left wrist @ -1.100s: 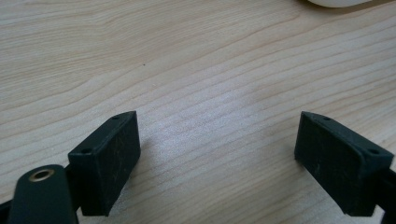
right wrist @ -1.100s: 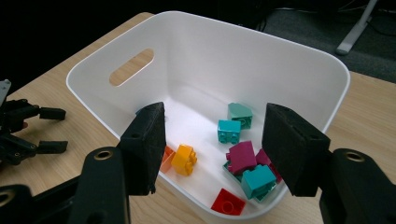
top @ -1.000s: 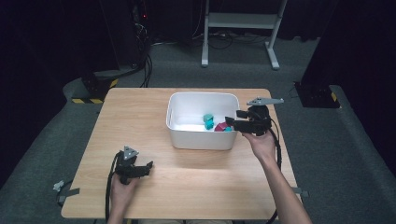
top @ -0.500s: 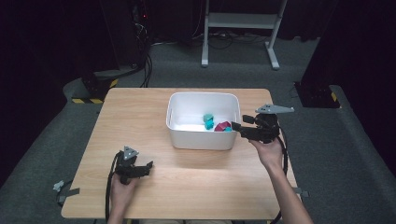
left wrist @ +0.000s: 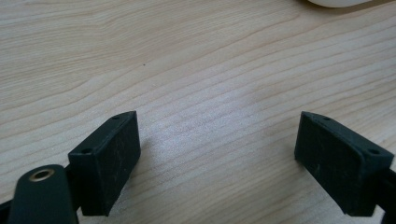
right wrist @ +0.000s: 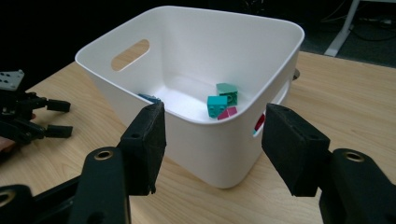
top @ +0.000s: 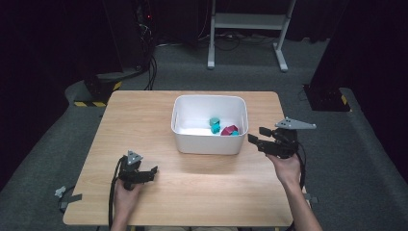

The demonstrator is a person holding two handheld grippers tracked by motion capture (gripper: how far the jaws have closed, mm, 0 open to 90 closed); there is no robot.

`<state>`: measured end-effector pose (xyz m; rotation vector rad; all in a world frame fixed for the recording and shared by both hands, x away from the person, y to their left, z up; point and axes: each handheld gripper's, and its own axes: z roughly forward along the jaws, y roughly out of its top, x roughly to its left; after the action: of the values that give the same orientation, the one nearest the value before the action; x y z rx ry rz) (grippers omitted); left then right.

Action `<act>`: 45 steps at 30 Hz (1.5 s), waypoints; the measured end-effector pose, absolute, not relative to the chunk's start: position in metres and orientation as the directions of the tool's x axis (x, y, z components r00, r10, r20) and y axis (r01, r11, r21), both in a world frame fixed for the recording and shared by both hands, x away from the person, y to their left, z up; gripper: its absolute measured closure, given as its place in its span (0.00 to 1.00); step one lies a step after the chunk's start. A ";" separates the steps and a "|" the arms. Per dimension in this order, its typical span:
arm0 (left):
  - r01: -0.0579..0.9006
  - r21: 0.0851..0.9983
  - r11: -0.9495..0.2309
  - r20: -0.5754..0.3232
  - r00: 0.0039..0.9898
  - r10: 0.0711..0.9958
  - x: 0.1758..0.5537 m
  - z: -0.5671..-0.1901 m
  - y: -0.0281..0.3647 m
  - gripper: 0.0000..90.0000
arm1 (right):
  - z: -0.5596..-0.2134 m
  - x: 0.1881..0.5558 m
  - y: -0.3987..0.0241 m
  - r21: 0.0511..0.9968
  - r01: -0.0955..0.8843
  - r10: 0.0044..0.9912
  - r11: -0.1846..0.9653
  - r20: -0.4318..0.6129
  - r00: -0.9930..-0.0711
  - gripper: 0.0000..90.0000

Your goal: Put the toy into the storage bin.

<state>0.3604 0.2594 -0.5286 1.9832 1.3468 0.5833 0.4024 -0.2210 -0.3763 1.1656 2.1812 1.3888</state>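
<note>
Right gripper (top: 253, 136) beside the white bin (top: 210, 143), jaws parted and empty; left gripper (top: 153, 172) resting on the table (top: 144, 115), jaws likewise released.

The bin stands centre-far on the pale wooden table, holding teal blocks (right wrist: 222, 100) and a magenta piece (right wrist: 227, 112). Risk: the right gripper, level with the bin's right wall, may nudge the light bin across the smooth wood. Grey carpet and dark surroundings enclose the table.

A light wooden table (top: 192, 192) stands on grey carpet (top: 53, 159) in a dark room. At the far side, a white metal stand (top: 248, 21) rises, with black cables (top: 149, 67) far left.
</note>
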 end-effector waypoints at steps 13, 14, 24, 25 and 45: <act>0.634 0.732 -0.250 -0.001 0.369 0.930 0.360 -0.529 0.259 0.16 | -0.390 0.385 -0.230 0.866 0.466 0.769 0.183 0.169 -0.616 0.45; 0.633 0.732 -0.250 -0.001 0.368 0.930 0.360 -0.529 0.259 0.16 | -0.391 0.384 -0.231 0.865 0.468 0.769 0.181 0.172 -0.615 0.44; 0.634 0.732 -0.251 0.000 0.368 0.930 0.360 -0.529 0.259 0.16 | -0.405 0.379 -0.231 0.860 0.479 0.764 0.173 0.190 -0.616 0.44; 0.634 0.732 -0.249 -0.002 0.368 0.930 0.360 -0.529 0.259 0.16 | -0.406 0.378 -0.231 0.861 0.478 0.765 0.175 0.186 -0.617 0.44; 0.634 0.732 -0.250 -0.002 0.368 0.930 0.360 -0.529 0.259 0.16 | -0.434 0.367 -0.229 0.845 0.501 0.780 0.186 0.184 -0.599 0.44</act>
<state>0.3600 0.2592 -0.5286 1.9827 1.3485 0.5842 0.3673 -0.2293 -0.4339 1.2198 2.1775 1.3742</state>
